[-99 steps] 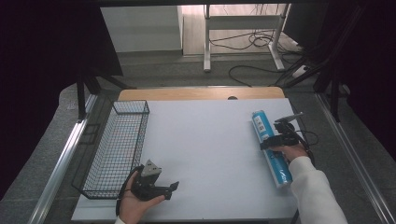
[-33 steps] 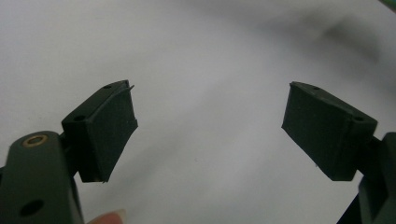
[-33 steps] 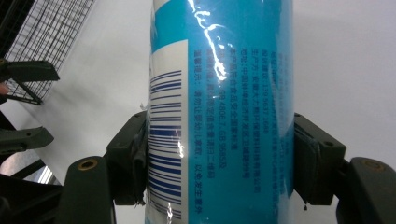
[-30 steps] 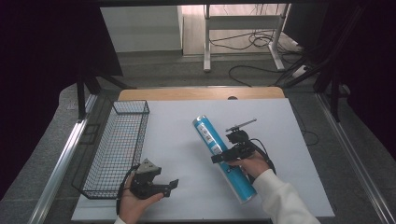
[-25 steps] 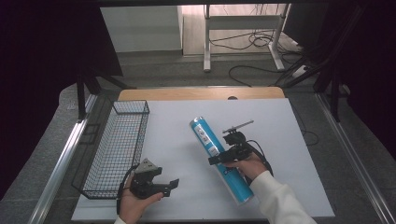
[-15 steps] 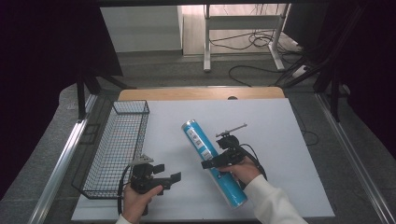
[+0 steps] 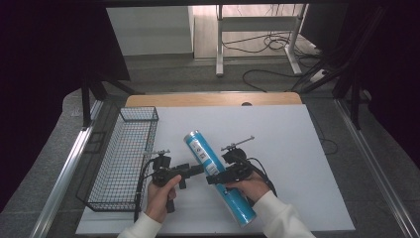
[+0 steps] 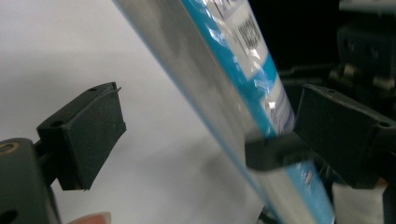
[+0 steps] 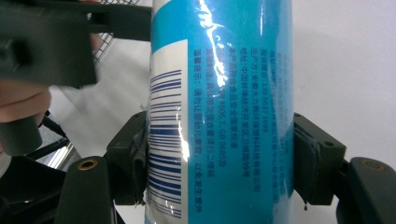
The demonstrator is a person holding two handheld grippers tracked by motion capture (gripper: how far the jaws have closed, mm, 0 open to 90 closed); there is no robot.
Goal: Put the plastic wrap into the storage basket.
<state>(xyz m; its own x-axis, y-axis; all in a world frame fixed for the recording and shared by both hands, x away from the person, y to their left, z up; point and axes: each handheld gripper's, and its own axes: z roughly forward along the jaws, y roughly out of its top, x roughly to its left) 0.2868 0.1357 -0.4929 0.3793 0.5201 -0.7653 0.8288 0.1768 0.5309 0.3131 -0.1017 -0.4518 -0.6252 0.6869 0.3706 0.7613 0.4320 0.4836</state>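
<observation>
**Tube dragged over toward the basket, left gripper closing in**

Since a few seconds ago the blue tube (image 7: 218,176) has travelled from the right side of the white table (image 7: 297,144) all the way to the middle, and the left gripper (image 7: 195,170) has swung up off its resting spot near the front edge to meet it.

Going left to right: the black wire basket (image 7: 124,158) sits along the table's left edge, looks empty from the high view. Just beside it is the person's left hand (image 7: 159,198) holding the left gripper, whose tips point right toward the tube. In the left gripper view its jaws stand wide apart, with the tube (image 8: 243,93) running diagonally between them, not pinched; I can't tell if either pad touches it.

Then the tube itself, lying slanted, top end toward the far left, bottom end toward the front. The right gripper (image 7: 214,179) is clamped across its middle; in the right gripper view both pads press into the tube (image 9: 219,116), right over the barcode and small print. The right hand (image 7: 247,186) is behind it, white sleeve showing.
</observation>
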